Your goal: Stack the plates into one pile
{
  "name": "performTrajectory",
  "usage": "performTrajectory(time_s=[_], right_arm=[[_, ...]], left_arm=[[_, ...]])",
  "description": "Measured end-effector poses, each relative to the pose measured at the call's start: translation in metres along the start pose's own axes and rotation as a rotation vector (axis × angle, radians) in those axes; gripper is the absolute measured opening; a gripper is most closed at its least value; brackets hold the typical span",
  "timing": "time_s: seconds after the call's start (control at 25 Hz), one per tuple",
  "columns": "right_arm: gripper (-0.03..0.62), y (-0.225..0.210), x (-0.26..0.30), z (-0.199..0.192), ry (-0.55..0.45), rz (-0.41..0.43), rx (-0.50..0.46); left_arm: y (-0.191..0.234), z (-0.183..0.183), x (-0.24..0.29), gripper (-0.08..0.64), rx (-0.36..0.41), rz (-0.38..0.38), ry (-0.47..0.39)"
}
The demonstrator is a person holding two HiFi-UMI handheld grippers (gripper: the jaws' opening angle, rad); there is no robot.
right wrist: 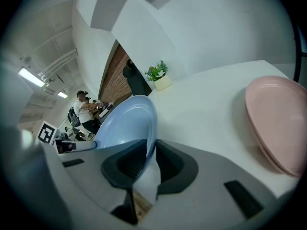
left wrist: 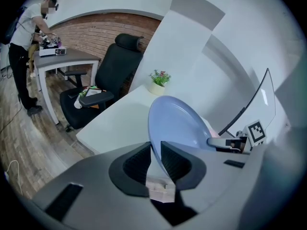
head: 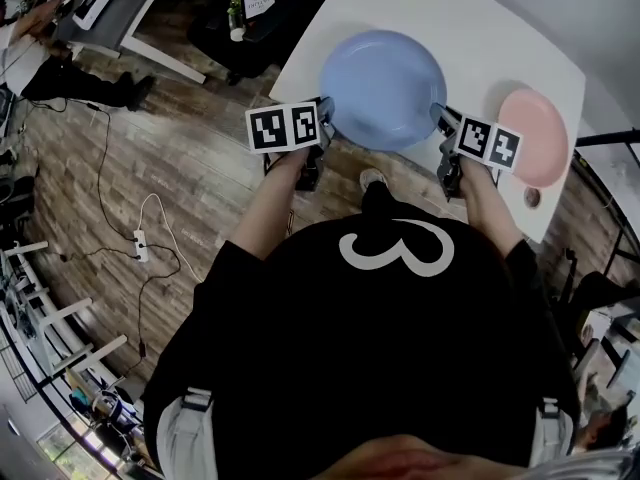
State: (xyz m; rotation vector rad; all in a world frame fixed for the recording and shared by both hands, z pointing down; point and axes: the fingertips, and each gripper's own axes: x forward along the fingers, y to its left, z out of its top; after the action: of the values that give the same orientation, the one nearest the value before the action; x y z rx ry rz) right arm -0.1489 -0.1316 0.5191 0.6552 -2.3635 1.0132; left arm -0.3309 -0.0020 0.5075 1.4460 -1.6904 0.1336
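Gripping blue plate (head: 383,88), white table (head: 480,38), wood floor (head: 200,168)

I see a white rectangular bench (head: 480,38) over a wood-plank floor (head: 200,158), where a white power strip (head: 140,245) lies with its cable. A small green plant in a white pot (left wrist: 159,82) stands at the bench's far edge. A black office chair (left wrist: 112,75) sits nearby, before a red brick wall (left wrist: 96,30).

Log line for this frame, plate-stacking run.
left gripper: shut on blue plate rim | right gripper: shut on opposite rim | pink plate: on table
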Motion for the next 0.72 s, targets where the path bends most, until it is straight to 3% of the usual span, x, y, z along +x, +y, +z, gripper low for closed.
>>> performTrajectory(time_s=[0.72], right_arm=[[0.067, -0.063, -0.125, -0.02, -0.179, -0.168, 0.123]], left_arm=[[-0.114, -0.027, 0.022, 0.075, 0.153, -0.192, 0.069]])
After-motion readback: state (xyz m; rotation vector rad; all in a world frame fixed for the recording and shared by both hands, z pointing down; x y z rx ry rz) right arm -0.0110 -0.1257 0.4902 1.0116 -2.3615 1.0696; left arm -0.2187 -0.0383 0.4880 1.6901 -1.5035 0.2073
